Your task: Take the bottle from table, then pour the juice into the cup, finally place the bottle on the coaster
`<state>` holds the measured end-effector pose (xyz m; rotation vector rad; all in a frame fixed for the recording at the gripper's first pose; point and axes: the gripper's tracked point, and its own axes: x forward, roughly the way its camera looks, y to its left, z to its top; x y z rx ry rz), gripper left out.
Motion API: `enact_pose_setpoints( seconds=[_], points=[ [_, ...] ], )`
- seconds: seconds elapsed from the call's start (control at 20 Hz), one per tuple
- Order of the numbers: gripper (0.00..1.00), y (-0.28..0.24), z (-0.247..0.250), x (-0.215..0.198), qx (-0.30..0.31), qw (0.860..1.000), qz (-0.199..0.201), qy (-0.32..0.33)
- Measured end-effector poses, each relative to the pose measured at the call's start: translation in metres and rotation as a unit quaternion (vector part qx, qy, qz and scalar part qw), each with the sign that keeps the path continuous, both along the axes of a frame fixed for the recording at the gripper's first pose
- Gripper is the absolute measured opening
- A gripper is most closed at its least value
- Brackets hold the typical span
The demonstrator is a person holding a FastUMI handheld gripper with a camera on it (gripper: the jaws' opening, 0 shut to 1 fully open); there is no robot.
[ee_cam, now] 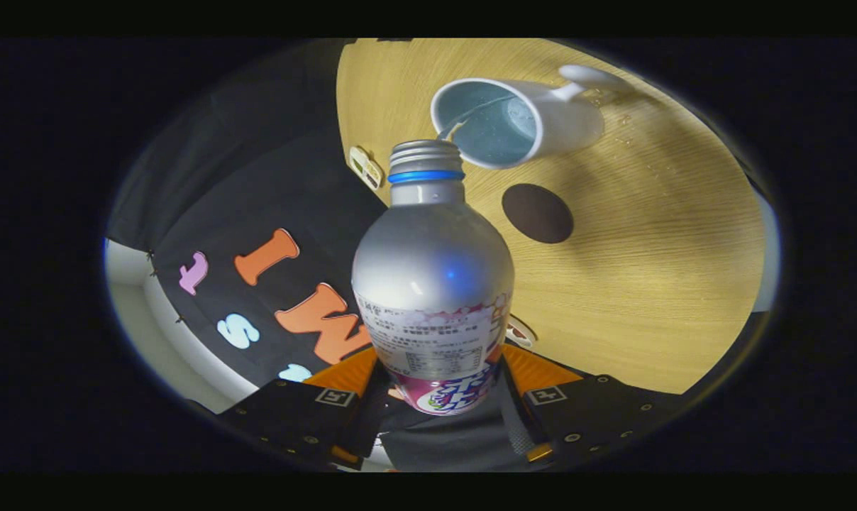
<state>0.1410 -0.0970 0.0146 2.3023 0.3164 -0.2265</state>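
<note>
Silver metal bottle (pixel 432 284) sits centre frame, clamped between both fingers of the gripper (pixel 439 397) and tipped toward the white cup (pixel 521 121) above — a thin stream falls in. A slow tilt should avoid splashing; the dark coaster (pixel 537 213) waits nearby.

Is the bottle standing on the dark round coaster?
No, the bottle is held tilted between the gripper's fingers, pouring into the cup; the coaster lies bare.

Wooden table (pixel 655 298) carries a white cup (pixel 535 121) and dark coaster (pixel 537 213)
</note>
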Motion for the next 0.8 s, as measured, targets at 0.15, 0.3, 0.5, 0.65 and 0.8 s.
enact_pose_setpoints(
  seconds=[0.15, 0.3, 0.5, 0.65, 0.8],
  points=[
    [0.72, -0.0013, 0.0, -0.0006, 0.006, 1.0, -0.002, 0.005],
    [0.72, -0.0032, -0.0015, -0.0006, 0.018, 1.0, -0.005, 0.012],
    [0.72, -0.0036, 0.0026, -0.001, 0.034, 0.999, -0.007, 0.018],
    [0.72, -0.0033, 0.003, -0.0015, 0.043, 0.999, -0.006, 0.022],
    [0.72, -0.0045, 0.0046, -0.0015, 0.058, 0.998, -0.009, 0.025]
  ],
)
